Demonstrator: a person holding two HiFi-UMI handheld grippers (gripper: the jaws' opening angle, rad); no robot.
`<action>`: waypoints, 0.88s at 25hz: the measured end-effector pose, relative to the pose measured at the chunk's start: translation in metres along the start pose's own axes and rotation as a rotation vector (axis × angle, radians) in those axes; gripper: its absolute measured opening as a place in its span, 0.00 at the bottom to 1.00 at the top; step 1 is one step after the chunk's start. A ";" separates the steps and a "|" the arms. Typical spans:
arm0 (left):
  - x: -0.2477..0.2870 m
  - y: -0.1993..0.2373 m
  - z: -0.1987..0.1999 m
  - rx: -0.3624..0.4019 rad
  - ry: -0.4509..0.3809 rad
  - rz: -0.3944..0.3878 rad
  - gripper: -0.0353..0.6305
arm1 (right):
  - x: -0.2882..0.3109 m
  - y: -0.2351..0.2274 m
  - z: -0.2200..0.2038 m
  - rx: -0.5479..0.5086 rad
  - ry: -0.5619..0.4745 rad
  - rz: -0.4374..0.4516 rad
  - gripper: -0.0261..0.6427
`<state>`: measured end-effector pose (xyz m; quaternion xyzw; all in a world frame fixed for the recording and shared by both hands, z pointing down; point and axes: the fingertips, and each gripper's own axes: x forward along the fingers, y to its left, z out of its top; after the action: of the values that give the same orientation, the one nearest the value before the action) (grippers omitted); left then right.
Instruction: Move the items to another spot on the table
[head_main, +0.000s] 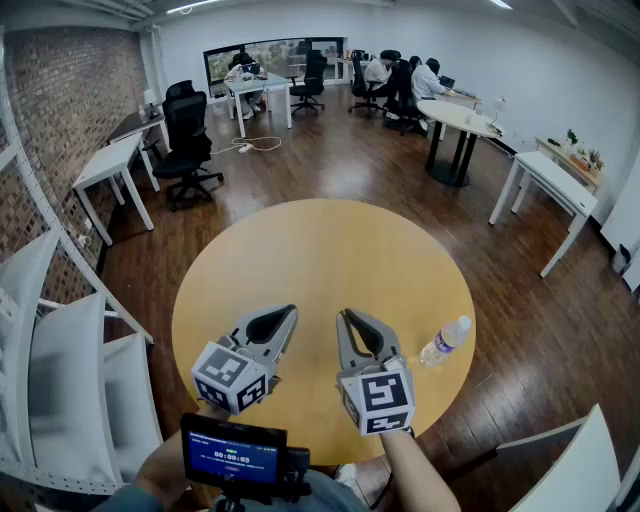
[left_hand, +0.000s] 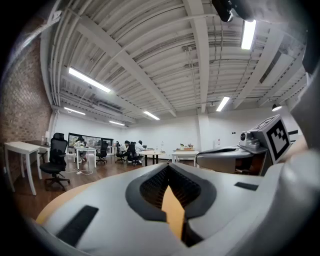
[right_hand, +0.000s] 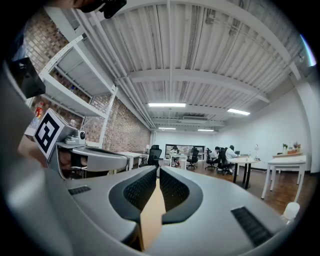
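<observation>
A clear plastic bottle (head_main: 445, 341) with a white cap and a purple label lies on its side near the right edge of the round yellow table (head_main: 330, 250). Its cap end (right_hand: 290, 211) shows low at the right of the right gripper view. My left gripper (head_main: 289, 311) and right gripper (head_main: 345, 315) hover side by side over the near part of the table, both pointing away from me. The bottle lies to the right of the right gripper, apart from it. Both are shut with nothing between the jaws, as the left gripper (left_hand: 169, 166) and right gripper (right_hand: 159, 170) show in their own views.
A phone-like screen (head_main: 233, 458) on a mount sits at the near edge below the grippers. White shelving (head_main: 60, 350) stands close on the left, a white chair (head_main: 560, 465) at the near right. Desks, office chairs and seated people fill the far room.
</observation>
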<state>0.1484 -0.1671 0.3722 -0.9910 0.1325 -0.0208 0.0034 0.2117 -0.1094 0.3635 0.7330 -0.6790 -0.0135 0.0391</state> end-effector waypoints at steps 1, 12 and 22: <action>0.000 -0.001 0.001 0.001 -0.001 -0.001 0.07 | 0.001 -0.002 0.000 -0.008 -0.015 -0.003 0.08; 0.032 -0.054 -0.002 -0.004 -0.004 -0.087 0.07 | -0.032 -0.042 -0.010 -0.016 -0.036 -0.095 0.09; 0.074 -0.129 -0.012 -0.027 -0.006 -0.186 0.07 | -0.096 -0.114 -0.043 0.004 -0.013 -0.236 0.22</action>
<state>0.2534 -0.0617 0.3892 -0.9990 0.0402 -0.0161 -0.0113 0.3208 -0.0033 0.3941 0.8079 -0.5881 -0.0212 0.0313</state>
